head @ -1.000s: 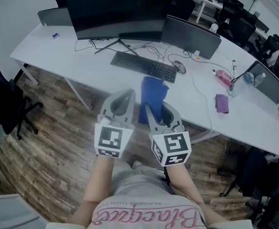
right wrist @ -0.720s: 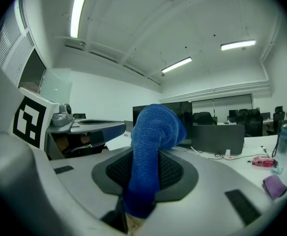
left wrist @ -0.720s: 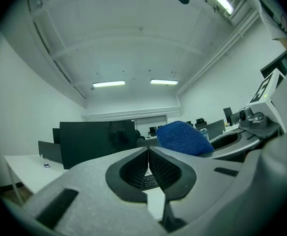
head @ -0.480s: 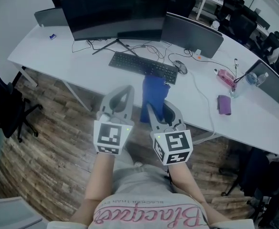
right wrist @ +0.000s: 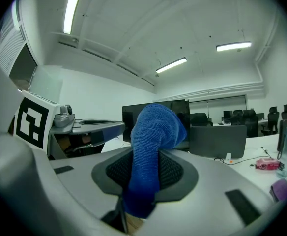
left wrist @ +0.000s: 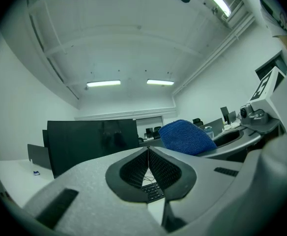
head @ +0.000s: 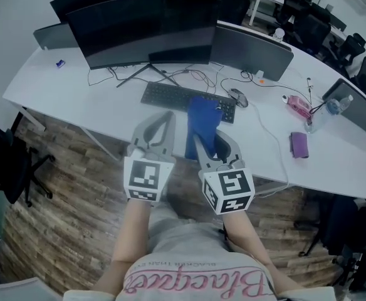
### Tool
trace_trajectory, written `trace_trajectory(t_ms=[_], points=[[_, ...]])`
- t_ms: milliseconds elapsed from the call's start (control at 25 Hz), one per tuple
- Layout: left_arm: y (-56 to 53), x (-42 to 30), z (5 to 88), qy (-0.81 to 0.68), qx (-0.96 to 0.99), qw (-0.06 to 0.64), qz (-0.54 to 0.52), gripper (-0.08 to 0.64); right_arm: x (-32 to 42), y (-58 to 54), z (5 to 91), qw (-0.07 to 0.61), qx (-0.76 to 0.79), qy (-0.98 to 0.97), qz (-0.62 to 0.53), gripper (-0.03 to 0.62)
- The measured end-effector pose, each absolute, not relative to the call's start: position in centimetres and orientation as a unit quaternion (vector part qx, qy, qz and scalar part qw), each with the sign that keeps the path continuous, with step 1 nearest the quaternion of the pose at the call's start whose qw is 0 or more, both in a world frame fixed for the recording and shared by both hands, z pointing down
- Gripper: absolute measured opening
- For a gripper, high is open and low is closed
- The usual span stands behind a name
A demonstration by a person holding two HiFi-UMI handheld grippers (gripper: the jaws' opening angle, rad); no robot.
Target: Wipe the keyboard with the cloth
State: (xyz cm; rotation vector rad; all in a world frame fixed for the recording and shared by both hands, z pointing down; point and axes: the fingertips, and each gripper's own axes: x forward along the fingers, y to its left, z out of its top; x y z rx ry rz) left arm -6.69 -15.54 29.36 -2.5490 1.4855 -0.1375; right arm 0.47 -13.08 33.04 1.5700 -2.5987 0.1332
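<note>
A black keyboard lies on the white desk in front of a large dark monitor. My right gripper is shut on a blue cloth, which stands up out of the jaws and covers part of the keyboard's right end in the head view. In the right gripper view the blue cloth fills the space between the jaws. My left gripper is shut with nothing in it, held near the desk's front edge left of the cloth. Through its jaws a few keys of the keyboard show.
A mouse and loose cables lie right of the keyboard. A second monitor, a purple item, a pink item and a bottle are further right. Black office chairs stand on the wooden floor at the left.
Both grippers and the head view have shifted toward the desk. The cloth now overlaps the keyboard's right end, where a second ago it sat nearer than the keyboard.
</note>
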Motion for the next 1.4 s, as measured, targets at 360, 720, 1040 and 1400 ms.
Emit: trace_trajectory(t_ms=[360,720,1040,1400], points=[[-24.0,-11.6,29.6,0.496,-0.861,0.094,-0.057,0.006,-4.6,-21.2,33.5,0.058,0.518,-0.852,0.054,0.101],[-31.5,-16.8,33.0,0.498,-0.863,0.046,-0.073,0.006,-10.0,-28.2,36.5,0.084,0.506,-0.853,0.094,0.101],[-37.2,-21.1,36.3,0.495,-0.864,0.013,-0.091,0.006,-15.0,-34.3,38.7,0.108,0.497,-0.853,0.115,0.101],[-42.9,-25.0,40.4,0.494,-0.861,-0.024,-0.117,0.006,-19.4,-40.1,42.3,0.134,0.484,-0.851,0.151,0.101]])
